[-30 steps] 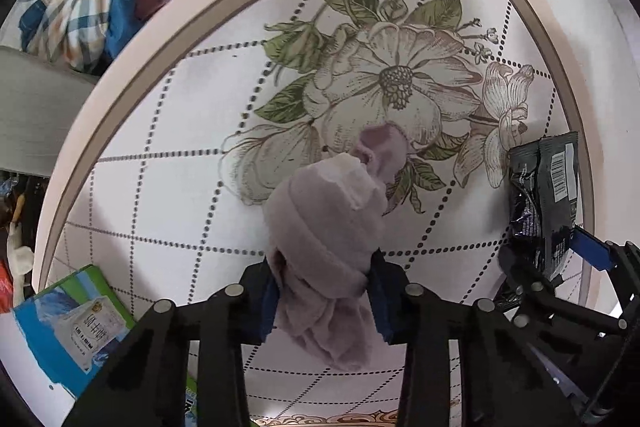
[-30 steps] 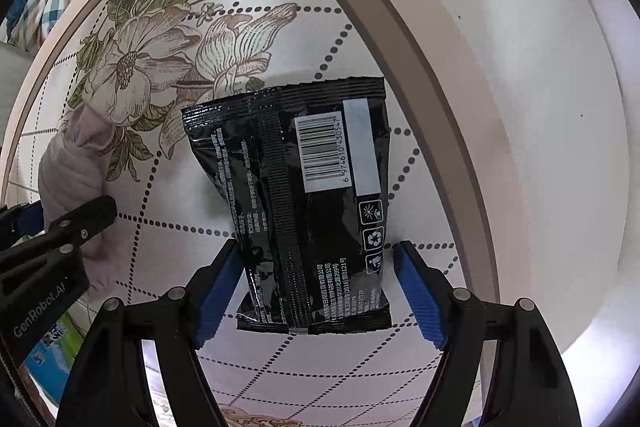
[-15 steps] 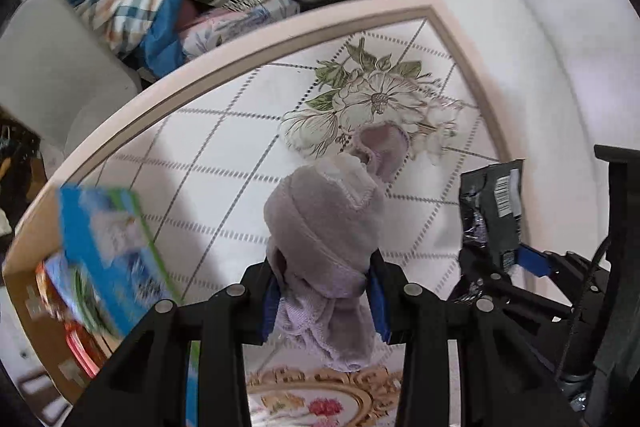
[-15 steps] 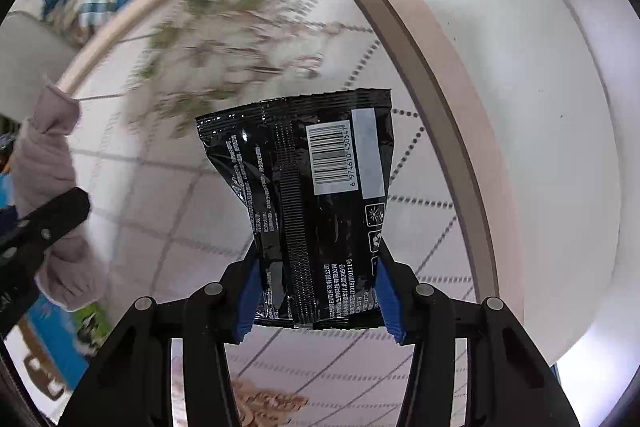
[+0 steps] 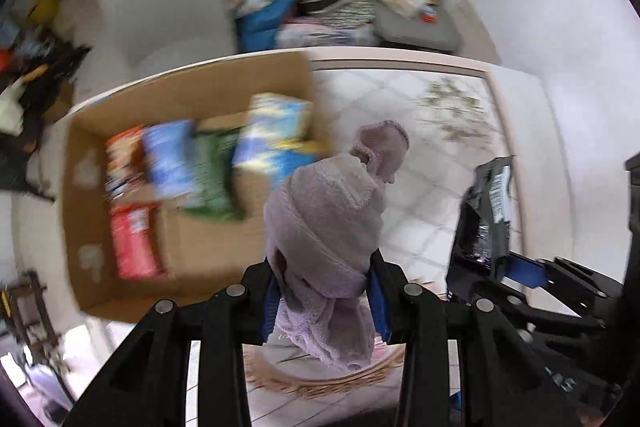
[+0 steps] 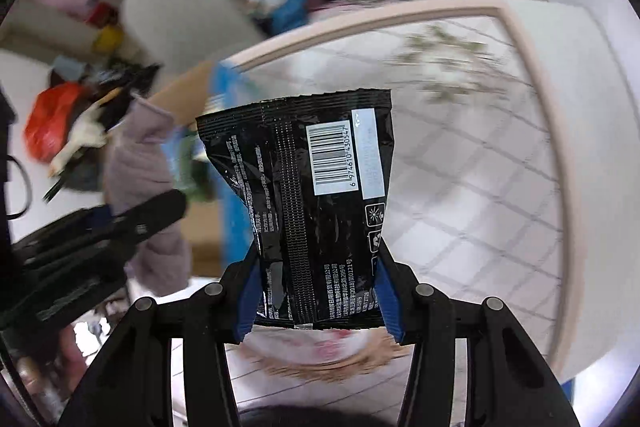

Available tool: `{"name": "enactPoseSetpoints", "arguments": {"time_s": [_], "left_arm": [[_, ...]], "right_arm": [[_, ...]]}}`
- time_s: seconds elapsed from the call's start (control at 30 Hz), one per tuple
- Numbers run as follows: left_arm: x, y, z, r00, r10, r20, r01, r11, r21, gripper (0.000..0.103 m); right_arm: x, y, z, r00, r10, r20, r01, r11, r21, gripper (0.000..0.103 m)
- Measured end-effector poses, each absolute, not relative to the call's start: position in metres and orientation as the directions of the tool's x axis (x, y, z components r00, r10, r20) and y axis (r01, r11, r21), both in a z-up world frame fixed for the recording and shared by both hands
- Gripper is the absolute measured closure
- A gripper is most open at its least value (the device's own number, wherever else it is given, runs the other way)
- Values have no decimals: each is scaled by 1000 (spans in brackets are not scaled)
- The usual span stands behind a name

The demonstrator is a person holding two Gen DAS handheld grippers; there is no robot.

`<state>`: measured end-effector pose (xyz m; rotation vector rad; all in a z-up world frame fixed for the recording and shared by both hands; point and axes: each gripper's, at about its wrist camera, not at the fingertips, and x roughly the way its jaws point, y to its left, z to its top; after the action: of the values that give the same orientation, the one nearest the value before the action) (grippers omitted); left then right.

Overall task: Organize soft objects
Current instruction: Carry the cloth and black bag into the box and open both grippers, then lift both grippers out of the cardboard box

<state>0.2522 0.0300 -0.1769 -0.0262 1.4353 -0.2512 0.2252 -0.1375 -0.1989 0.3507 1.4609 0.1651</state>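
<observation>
Left tongs [image 5: 322,297] clamp a rolled lilac sock [image 5: 324,223]; right tongs [image 6: 318,297], freshly closed, grip a black packet [image 6: 312,187] above a cardboard box [image 5: 192,187].

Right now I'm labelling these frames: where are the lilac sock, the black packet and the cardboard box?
lilac sock [image 5: 324,219], left wrist view, rolled middle.
black packet [image 6: 296,183], right wrist view, centre of back panel.
cardboard box [image 5: 208,247], left wrist view, bare floor inside.

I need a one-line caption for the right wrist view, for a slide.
Right gripper shut on a black snack packet, barcode side showing, held above the floral-patterned table.
</observation>
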Motion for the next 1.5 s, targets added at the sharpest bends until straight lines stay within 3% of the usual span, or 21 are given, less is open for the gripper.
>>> {"name": "enactPoseSetpoints", "arguments": {"time_s": [0.13,0.37,0.67,1.0,1.1,1.17,1.23,1.5], "left_arm": [[253,85,-190,99,-150,-984,72,987,-144,69],[274,144,-233,3,-161,-987,-16,987,-161,69],[295,167,-304,-172,-216,-961,-89,975,-203,69],[291,165,-327,-258,-208,-944,-77,978,-194,64],[286,166,-321,-237,-195,-952,-71,981,-183,51],[283,166,-311,-201,-173,-964,-53,985,-166,31],[284,168,-300,-173,-150,-974,-34,989,-146,20],[268,178,-260,-74,-126,-989,-47,991,-123,19]], "right_arm": [[226,-68,-194,87,348,-933,15,936,351,51],[249,13,-233,17,325,-945,-15,946,325,51],[273,41,-297,-85,290,-953,43,957,287,51],[277,40,-335,-173,291,-941,80,956,281,45],[277,40,-332,-166,286,-944,69,958,278,32],[274,39,-322,-153,263,-952,50,965,259,31],[274,40,-313,-135,245,-960,25,969,244,30],[268,32,-287,-76,172,-982,-27,984,174,25]]}}
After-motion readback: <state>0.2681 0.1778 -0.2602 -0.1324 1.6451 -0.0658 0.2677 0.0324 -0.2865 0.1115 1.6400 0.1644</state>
